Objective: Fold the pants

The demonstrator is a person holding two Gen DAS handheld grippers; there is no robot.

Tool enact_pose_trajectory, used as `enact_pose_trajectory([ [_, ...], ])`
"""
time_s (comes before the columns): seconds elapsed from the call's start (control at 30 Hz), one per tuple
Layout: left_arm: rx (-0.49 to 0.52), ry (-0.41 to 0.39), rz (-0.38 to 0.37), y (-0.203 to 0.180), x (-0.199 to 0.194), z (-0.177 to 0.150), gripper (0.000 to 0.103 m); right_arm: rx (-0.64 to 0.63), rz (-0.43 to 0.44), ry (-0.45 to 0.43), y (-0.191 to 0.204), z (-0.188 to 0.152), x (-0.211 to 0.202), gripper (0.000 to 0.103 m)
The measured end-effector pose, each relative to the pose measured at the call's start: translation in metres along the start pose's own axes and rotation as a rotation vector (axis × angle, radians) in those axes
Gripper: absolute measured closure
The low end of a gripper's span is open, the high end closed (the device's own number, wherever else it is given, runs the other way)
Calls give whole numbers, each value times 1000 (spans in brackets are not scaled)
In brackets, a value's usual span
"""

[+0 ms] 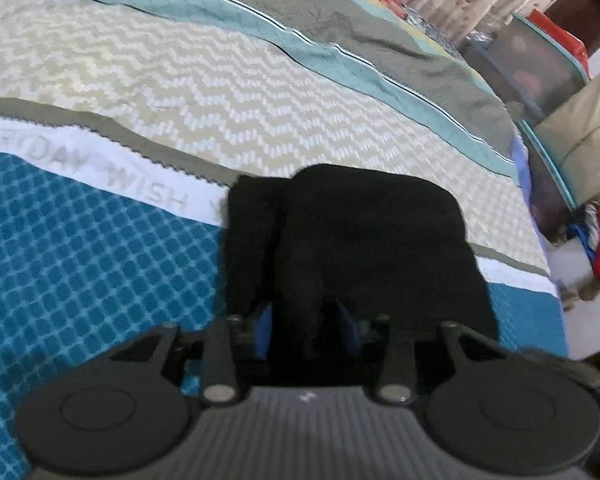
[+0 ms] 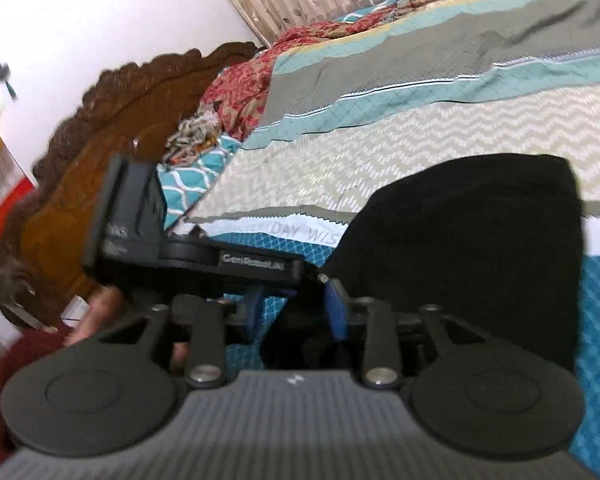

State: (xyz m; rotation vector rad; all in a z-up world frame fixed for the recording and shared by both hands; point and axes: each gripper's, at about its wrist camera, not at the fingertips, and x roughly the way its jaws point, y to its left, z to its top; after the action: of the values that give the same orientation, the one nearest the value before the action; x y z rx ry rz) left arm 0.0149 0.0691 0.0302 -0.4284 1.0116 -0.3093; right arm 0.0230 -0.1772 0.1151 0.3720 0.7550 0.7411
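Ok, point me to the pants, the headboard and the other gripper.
black pants [image 1: 380, 240], left wrist view, middle of the bundle.
carved wooden headboard [image 2: 100, 152], right wrist view, carved face.
left gripper [image 2: 318, 276], right wrist view, at its fingertips.

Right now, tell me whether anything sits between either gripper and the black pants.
Nothing visible does. The black pants already lie bunched between the left gripper fingers, and cloth reaches into the right gripper too. Around them the quilt shows no other loose item. Blur hides how firmly either grips.
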Motion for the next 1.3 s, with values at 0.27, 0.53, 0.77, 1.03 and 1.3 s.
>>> enact_pose_trajectory([
  [0.27, -79, -34, 11, 21, -29, -4, 1, 317, -200, -195, -79, -36, -67, 30],
  [0.53, -172, 124, -159, 26, 10, -5, 0, 565, -79, -67, -110, -52, -30, 20],
  [0.77, -166, 108, -238, 17, 32, -32, 31, 504, 0, 48, -93, -37, 13, 30],
  [1.03, 17, -42, -267, -20, -5, 35, 54, 260, 25, -56, -44, 31, 8, 49],
  [1.3, 234, -217, -99, -74, 28, 144, 54, 52, -65, -226, -56, 145, 43, 50],
])
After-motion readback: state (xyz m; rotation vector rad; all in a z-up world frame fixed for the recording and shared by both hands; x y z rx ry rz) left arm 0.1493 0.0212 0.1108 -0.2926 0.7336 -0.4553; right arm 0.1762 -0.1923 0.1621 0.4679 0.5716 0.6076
